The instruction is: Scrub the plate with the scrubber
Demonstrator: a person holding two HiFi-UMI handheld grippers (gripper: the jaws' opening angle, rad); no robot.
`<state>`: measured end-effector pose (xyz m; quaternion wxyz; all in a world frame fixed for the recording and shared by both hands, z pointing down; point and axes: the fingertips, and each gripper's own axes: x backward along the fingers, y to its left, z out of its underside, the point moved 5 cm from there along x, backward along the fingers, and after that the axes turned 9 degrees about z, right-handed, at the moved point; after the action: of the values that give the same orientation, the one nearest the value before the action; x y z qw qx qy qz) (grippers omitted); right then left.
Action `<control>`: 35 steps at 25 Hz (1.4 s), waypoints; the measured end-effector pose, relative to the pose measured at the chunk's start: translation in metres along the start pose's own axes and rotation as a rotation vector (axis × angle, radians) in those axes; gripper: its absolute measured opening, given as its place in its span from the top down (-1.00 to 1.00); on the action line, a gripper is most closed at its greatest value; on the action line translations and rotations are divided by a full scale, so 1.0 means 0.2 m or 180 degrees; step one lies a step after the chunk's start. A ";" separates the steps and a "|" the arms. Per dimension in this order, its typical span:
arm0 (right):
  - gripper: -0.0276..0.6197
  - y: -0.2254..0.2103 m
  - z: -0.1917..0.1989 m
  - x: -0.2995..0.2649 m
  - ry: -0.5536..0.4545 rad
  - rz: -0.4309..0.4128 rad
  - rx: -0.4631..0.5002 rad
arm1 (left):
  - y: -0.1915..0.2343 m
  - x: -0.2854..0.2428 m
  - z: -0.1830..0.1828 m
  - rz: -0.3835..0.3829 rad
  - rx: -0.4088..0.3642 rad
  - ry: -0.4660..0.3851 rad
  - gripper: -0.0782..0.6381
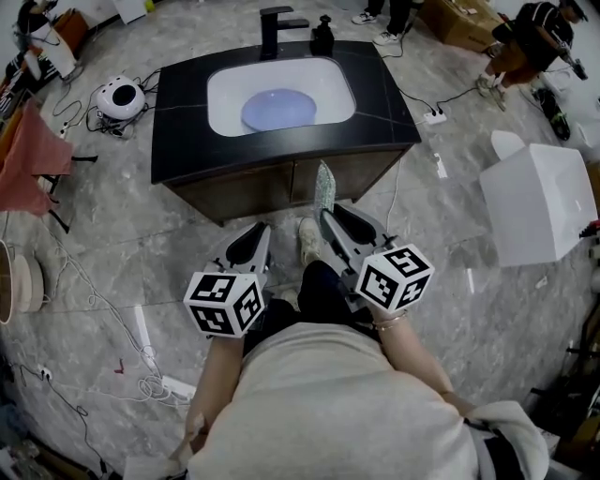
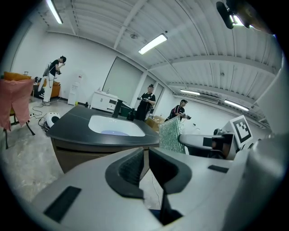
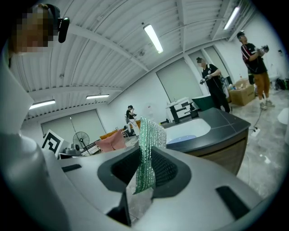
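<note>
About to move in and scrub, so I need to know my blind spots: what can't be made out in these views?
Plate: in the head view, too small to show any dirt; in both gripper views the near rim of the basin hides part of it.
Scrubber: in the right gripper view, its lower end is hidden between the jaws of the right gripper.
Dark bottle by the faucet: in the head view, too small to identify.

The scrubber [image 3: 146, 155] between the jaws of your right gripper [image 1: 327, 214] is rough green mesh with a glittery sheen. That gripper and your left gripper [image 2: 145, 163] have smooth matt grey plastic shells and dark ribbed pads [image 2: 130, 169]. Ahead of the jaws, the plate [image 1: 278, 109] is smooth pale lilac, the basin [image 1: 225, 92] glossy white, the counter [image 1: 183, 131] black satin stone-look, and the floor [image 1: 112, 244] polished grey marble-look.
</note>
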<state>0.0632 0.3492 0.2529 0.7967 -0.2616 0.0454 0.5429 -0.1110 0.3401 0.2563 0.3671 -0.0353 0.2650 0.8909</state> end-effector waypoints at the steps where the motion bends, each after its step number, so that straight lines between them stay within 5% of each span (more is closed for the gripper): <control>1: 0.63 -0.01 -0.02 -0.03 -0.0001 -0.0016 0.0006 | 0.02 -0.02 -0.01 -0.0020 -0.0012 -0.0002 0.64; 25: 0.63 -0.52 -0.67 -0.96 0.0078 -0.0536 0.0262 | 0.55 -0.84 -0.60 -0.0600 0.0075 -0.0257 0.64; 35: 0.63 -0.65 -0.77 -1.15 0.0215 -0.0745 0.0256 | 0.60 -1.07 -0.66 -0.0718 0.0105 -0.0193 0.64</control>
<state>0.1186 0.0487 0.2513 0.8625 -0.2511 0.0631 0.4348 -0.0545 0.0674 0.2512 0.4733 -0.0319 0.2627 0.8402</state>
